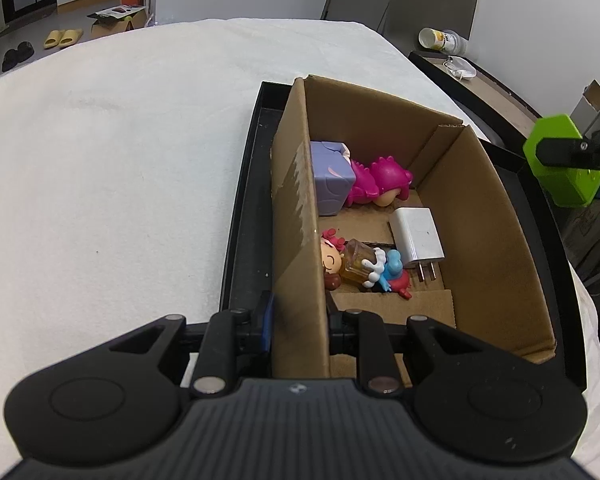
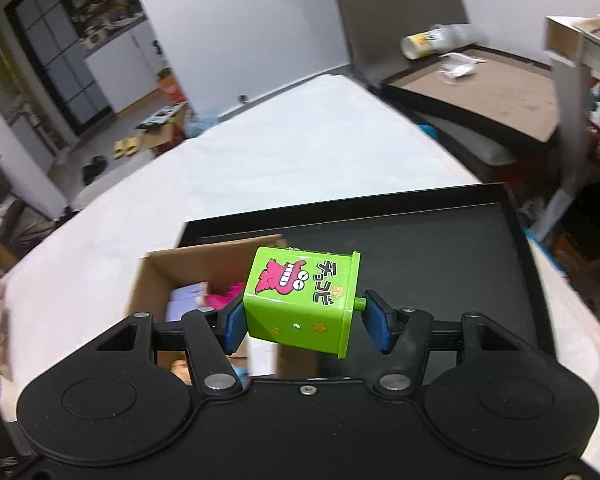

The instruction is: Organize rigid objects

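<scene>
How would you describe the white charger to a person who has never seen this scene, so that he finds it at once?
Look at the cardboard box standing in the black tray on the white cloth. The charger lies on the box floor near the right wall, beside the colourful toy figures. It alone is plain white, blocky, with metal prongs.

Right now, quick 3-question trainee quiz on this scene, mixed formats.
1. True or false: the left tongs clamp the cardboard box by its wall.
2. The right tongs hold: A) white charger B) green box C) purple cube?
3. Fill in: the cardboard box stands in a black ____.

Key: 1 true. 2 B, the green box; the white charger and purple cube lie in the cardboard box. 3 tray.
</scene>
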Demonstrator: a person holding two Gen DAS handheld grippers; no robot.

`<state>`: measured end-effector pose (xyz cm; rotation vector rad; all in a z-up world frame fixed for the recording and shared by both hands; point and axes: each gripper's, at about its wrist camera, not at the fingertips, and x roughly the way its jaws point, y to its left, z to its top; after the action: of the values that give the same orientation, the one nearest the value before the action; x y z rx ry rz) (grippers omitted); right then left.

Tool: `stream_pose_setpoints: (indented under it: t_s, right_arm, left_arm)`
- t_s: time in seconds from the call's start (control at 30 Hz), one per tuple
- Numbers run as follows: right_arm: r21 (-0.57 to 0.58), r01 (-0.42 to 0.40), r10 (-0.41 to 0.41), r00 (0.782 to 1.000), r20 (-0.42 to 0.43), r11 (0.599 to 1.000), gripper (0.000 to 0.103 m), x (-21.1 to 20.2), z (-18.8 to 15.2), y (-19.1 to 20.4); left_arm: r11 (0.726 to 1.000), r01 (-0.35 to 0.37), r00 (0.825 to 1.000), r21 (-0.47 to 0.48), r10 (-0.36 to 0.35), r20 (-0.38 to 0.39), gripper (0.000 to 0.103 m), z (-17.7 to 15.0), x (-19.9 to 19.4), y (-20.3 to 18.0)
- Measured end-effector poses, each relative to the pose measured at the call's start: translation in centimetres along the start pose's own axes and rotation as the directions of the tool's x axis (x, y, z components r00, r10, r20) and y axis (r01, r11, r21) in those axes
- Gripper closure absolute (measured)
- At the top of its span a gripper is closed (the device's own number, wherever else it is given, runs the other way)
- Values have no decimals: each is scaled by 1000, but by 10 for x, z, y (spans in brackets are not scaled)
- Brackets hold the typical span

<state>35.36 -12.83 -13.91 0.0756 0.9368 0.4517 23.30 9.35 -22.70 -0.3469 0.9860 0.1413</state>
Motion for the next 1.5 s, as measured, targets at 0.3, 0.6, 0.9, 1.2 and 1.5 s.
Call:
stream_pose_setpoints:
  t_s: [0.3, 0.6, 0.9, 1.2, 1.5]
  right_arm:
    - [-100, -10, 7, 1000, -27, 995, 46, 5, 3, 45]
    - [-171, -61, 48, 996, -75, 983, 45, 27, 1, 76]
    - [-136, -25, 16, 998, -63, 990, 33, 9, -2, 65]
    - [-77, -10, 7, 999, -47, 997, 24, -17, -3, 43]
    - [47, 30, -28, 999, -40, 998, 10, -42, -18, 13]
  left_arm:
    - [1000, 13, 1000, -1, -13, -1, 81, 0, -1, 3]
    - [1000, 26, 1000, 1, -26, 1, 81, -1, -1, 6]
    - [1000, 27, 1000, 4, -27, 1, 80, -1, -1, 5]
    - [1000, 27, 1000, -4, -27, -1, 81, 1, -5, 5]
    - [998, 54, 998, 14, -54, 14, 80, 20, -33, -3]
